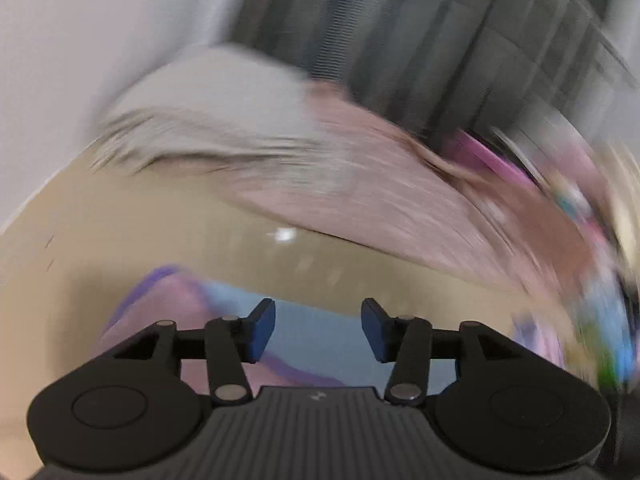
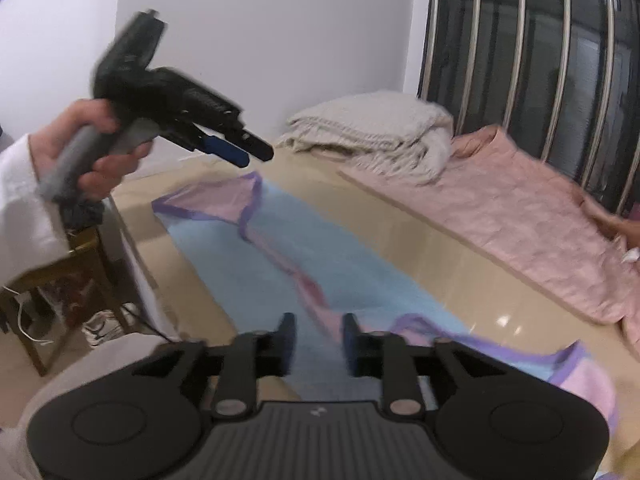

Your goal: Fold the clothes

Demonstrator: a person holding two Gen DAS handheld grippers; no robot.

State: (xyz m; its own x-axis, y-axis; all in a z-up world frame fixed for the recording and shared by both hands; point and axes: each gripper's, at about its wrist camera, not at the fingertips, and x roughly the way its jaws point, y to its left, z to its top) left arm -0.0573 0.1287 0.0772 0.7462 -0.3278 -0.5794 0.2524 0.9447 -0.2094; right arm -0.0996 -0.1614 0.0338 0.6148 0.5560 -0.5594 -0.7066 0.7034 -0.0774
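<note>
Cream blanket (image 2: 372, 132), pink quilt (image 2: 532, 224) beside blue garment (image 2: 280, 252); garment runs lengthwise away. Left gripper (image 1: 318, 330) wide, empty; right gripper (image 2: 318, 344) narrower, empty.

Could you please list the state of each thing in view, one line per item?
Left tongs: open, empty, above the garment.
Right tongs: open, empty, over the garment's near end.
Blue and pink garment: spread flat on the table, lengthwise fold down the middle.
Cream blanket: folded, at the table's far end.
Pink quilt: laid along the table's right side.
Table: glossy, partly covered.
</note>
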